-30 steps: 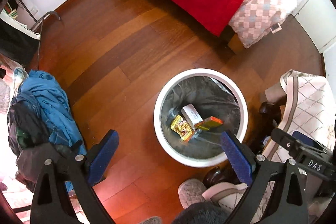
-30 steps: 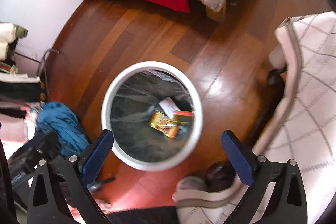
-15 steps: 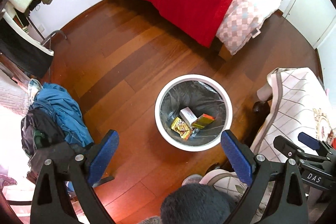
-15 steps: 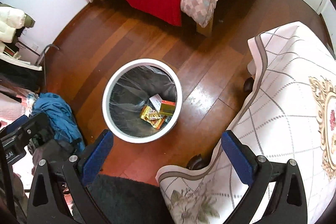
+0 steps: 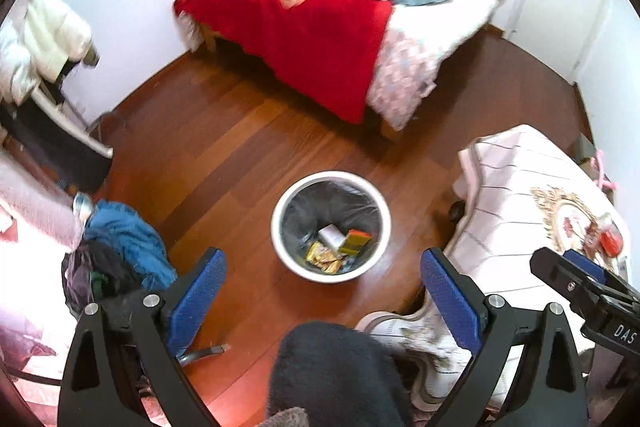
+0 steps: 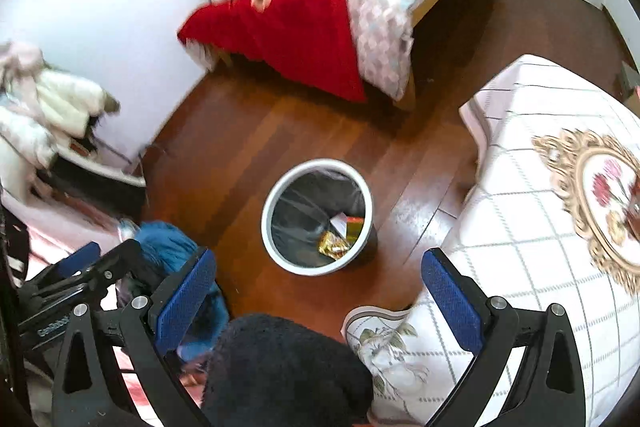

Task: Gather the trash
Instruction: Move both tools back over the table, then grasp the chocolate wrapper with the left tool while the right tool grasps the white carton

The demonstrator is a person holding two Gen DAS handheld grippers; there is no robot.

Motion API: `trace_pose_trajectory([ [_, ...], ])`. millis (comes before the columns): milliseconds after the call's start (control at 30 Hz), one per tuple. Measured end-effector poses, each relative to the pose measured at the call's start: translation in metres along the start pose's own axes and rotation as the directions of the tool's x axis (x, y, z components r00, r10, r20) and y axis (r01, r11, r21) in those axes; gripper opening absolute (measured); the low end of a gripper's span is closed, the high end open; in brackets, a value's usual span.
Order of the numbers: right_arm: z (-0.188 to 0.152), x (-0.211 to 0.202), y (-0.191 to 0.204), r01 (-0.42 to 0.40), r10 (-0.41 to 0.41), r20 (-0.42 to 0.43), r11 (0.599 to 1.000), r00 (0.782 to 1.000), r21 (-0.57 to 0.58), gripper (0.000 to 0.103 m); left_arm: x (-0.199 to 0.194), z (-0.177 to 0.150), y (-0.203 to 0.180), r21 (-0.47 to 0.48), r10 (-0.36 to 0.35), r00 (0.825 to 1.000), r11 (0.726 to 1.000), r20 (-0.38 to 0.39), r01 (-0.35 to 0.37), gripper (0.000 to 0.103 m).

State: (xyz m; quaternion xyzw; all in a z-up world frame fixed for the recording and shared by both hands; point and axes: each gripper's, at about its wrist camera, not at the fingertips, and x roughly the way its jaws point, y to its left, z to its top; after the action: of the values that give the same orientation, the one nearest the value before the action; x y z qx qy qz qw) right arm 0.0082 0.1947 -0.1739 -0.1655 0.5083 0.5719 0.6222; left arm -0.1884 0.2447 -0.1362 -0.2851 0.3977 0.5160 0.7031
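Note:
A white round trash bin (image 5: pixel 280 239) with a dark liner stands on the wooden floor; it also shows in the right wrist view (image 6: pixel 267 227). Inside lie a yellow wrapper (image 5: pixel 322 255), a white box (image 5: pixel 331 234) and a red-green packet (image 5: pixel 354 239). My left gripper (image 5: pixel 323 291) is open and empty, high above the bin. My right gripper (image 6: pixel 318 287) is open and empty, also high above it. A red item (image 5: pixel 610 241) lies on the cloth-covered table at the right.
A table with a white checked cloth (image 6: pixel 520 227) stands right of the bin. A bed with a red blanket (image 5: pixel 312 39) is beyond. Blue clothes (image 5: pixel 124 239) are heaped at the left. A dark fuzzy slipper (image 6: pixel 280 367) is below.
Both grippers have risen well away from the bin, which now looks smaller. More of the bed, walls and the table cloth have come into view.

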Motion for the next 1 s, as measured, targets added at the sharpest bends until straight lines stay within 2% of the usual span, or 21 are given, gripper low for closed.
trace_pose_trajectory([
  [167, -0.023, -0.052, -0.056, 0.012, -0.017, 0.053, 0.995, 0.998, 0.097, 0.103, -0.006, -0.009, -0.065, 0.089, -0.044, 0.999, 0.995, 0.024, 0.042, 0.099],
  [267, -0.042, -0.081, -0.107, 0.057, -0.068, 0.061, 0.983, 0.996, 0.172, 0.103, 0.008, -0.021, -0.126, 0.153, -0.117, 0.993, 0.981, -0.022, 0.119, 0.099],
  [367, -0.059, -0.109, -0.166, 0.149, -0.166, 0.052, 0.959, 0.985, 0.240, 0.103, 0.022, -0.036, -0.190, 0.220, -0.186, 0.979, 0.955, -0.079, 0.199, 0.099],
  [467, -0.073, -0.133, -0.232, 0.263, -0.282, 0.019, 0.915, 0.959, 0.306, 0.103, 0.034, -0.052, -0.264, 0.310, -0.234, 0.964, 0.914, -0.127, 0.263, 0.099],
  [567, -0.084, -0.154, -0.303, 0.355, -0.378, -0.019, 0.851, 0.926, 0.387, 0.103, 0.046, -0.060, -0.333, 0.369, -0.261, 0.949, 0.876, -0.178, 0.311, 0.099],
  [733, -0.091, -0.179, -0.417, 0.472, -0.493, -0.088, 0.746, 0.866, 0.470, 0.103, 0.081, -0.060, -0.430, 0.453, -0.242, 0.938, 0.827, -0.247, 0.333, 0.099],
  [833, -0.089, -0.181, -0.470, 0.507, -0.515, -0.134, 0.706, 0.847, 0.494, 0.102, 0.099, -0.064, -0.471, 0.488, -0.224, 0.935, 0.805, -0.276, 0.337, 0.098],
  [867, -0.087, -0.180, -0.484, 0.510, -0.515, -0.140, 0.702, 0.846, 0.497, 0.099, 0.105, -0.062, -0.483, 0.508, -0.218, 0.936, 0.793, -0.276, 0.335, 0.098],
  [900, -0.084, -0.178, -0.499, 0.522, -0.522, -0.153, 0.696, 0.839, 0.493, 0.089, 0.111, -0.062, -0.495, 0.533, -0.216, 0.938, 0.778, -0.271, 0.333, 0.098],
  [933, -0.083, -0.178, -0.509, 0.532, -0.527, -0.163, 0.692, 0.834, 0.488, 0.086, 0.116, -0.062, -0.508, 0.558, -0.209, 0.942, 0.764, -0.262, 0.325, 0.098],
  [1000, -0.073, -0.170, -0.527, 0.559, -0.540, -0.186, 0.690, 0.821, 0.461, 0.086, 0.128, -0.062, -0.524, 0.590, -0.197, 0.945, 0.743, -0.260, 0.317, 0.098],
])
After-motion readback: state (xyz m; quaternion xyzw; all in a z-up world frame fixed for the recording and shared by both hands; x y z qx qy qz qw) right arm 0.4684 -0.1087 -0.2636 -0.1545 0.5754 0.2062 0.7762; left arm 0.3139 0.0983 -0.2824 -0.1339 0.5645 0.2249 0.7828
